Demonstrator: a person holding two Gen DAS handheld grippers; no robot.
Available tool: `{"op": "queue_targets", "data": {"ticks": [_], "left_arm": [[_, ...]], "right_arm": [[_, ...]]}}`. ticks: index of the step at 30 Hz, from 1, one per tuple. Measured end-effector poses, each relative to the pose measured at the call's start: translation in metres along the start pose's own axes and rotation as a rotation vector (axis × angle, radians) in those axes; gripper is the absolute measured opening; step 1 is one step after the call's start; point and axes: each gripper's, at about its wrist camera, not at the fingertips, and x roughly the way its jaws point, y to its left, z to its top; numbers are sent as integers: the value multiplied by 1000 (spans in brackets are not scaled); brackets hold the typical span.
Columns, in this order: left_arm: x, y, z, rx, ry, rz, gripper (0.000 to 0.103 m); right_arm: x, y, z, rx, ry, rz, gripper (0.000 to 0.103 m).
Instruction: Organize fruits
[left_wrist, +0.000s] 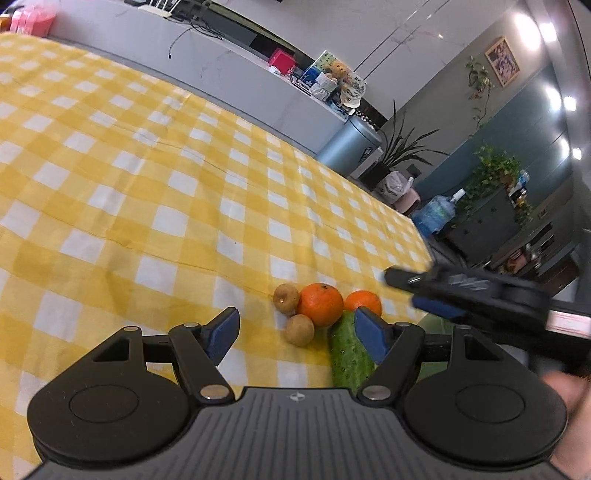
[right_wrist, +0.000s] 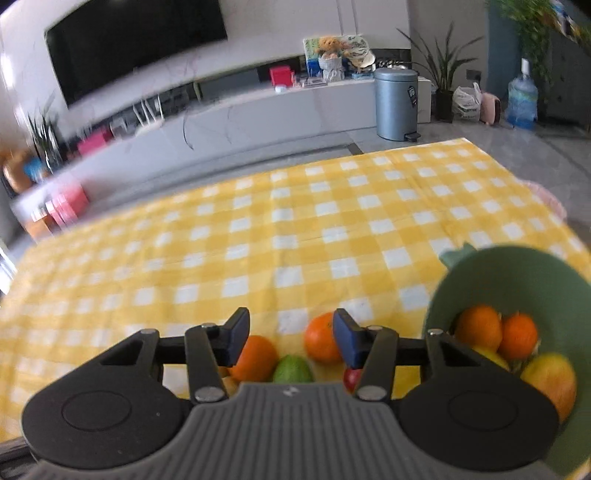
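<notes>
In the left wrist view two oranges (left_wrist: 320, 303) (left_wrist: 364, 301), two small brown fruits (left_wrist: 286, 298) (left_wrist: 299, 329) and a cucumber (left_wrist: 347, 356) lie together on the yellow checked cloth (left_wrist: 147, 184). My left gripper (left_wrist: 295, 332) is open and empty just above them. My right gripper (left_wrist: 417, 291) enters from the right. In the right wrist view my right gripper (right_wrist: 290, 332) is open and empty above two oranges (right_wrist: 255, 358) (right_wrist: 321, 341) and the cucumber's end (right_wrist: 291, 369). A green bowl (right_wrist: 509, 280) at the right holds two oranges and yellow fruit.
A small red fruit (right_wrist: 351, 376) lies beside the right finger. The table's far edge faces a white TV bench (right_wrist: 258, 107) and a grey bin (right_wrist: 395, 103). A green plate's edge (left_wrist: 437, 325) shows beneath the right gripper.
</notes>
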Motion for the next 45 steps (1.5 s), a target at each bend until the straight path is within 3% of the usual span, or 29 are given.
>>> {"op": "queue_targets", "data": {"ticks": [4,8,16,20,24,34,40,45], "left_arm": [[5,4,1,-24,19,7,84],[6,3,-1,-9,17,38,84],[5,2,-2,8,18,44,84],[4,4,-2,-13,20,28,84],[5,2,-3,-6,21,27,84],[4,-13,-14,92,-1,41,84],[8,-35,-26,262,-37,138,84],[12,-42,-33,296,-5,111,82]], "right_arm": [[36,8,10,-102,147,-94,45],[60,2,17,-43,238,-160,43],[82,7,19,-71,279,-259,43],[85,8,22,-75,274,-267,41],[79,3,21,-48,249,-235,40],[35,-19,6,32,-7,-41,40],[24,-38,11,127,-56,68,40],[20,-47,14,144,-61,92,40]]}}
